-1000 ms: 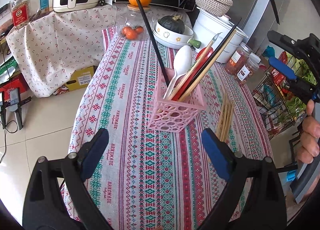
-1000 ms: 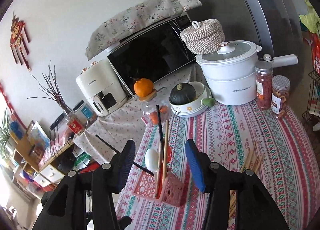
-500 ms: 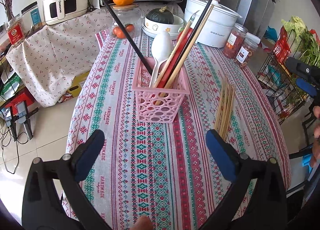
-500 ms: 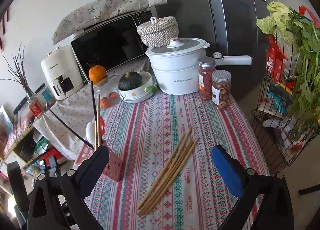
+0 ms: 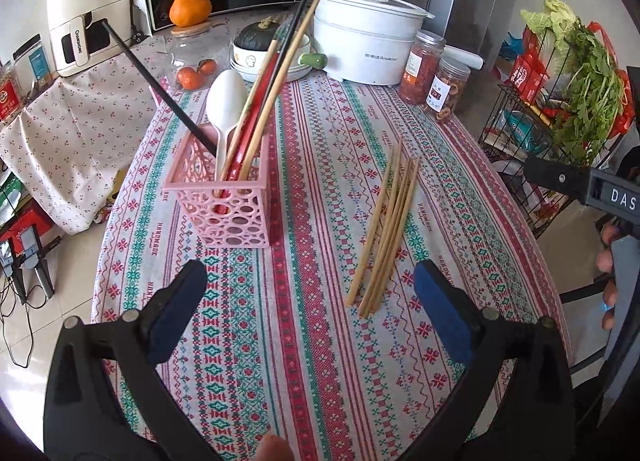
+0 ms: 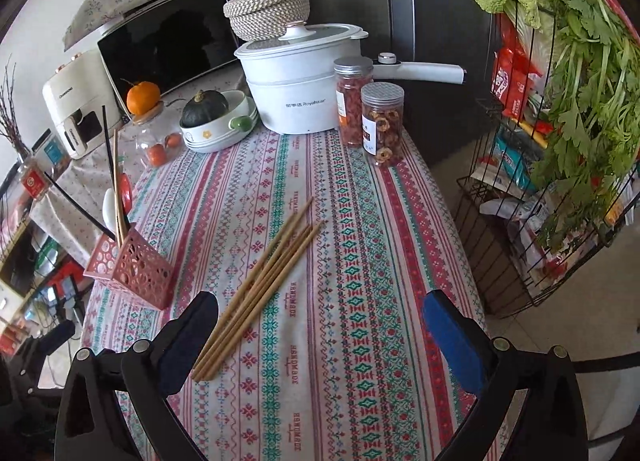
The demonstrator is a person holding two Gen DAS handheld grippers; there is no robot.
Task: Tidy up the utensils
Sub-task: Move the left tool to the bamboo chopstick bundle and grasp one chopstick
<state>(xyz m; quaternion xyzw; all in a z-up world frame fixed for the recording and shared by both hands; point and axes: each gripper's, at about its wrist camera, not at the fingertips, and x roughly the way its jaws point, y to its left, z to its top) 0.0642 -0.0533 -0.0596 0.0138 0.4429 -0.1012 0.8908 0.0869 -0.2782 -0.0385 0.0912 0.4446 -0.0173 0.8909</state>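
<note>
Both tongs hanging open over loose chopsticks and a pink basket

Nearest, the left tongs [image 5: 310,297] and right tongs [image 6: 320,321] are hovering with jaws spread wide, gripping nothing. Just beyond them, wooden chopsticks [image 6: 260,289] are lying bundled on the cloth-covered surface [image 6: 360,261], apart from the basket [image 5: 228,201], which is standing upright to their left and holding a spoon [image 5: 224,105] and more sticks. Farther back, two jars [image 6: 374,117] and a white pot [image 6: 300,93] are sitting.
</note>
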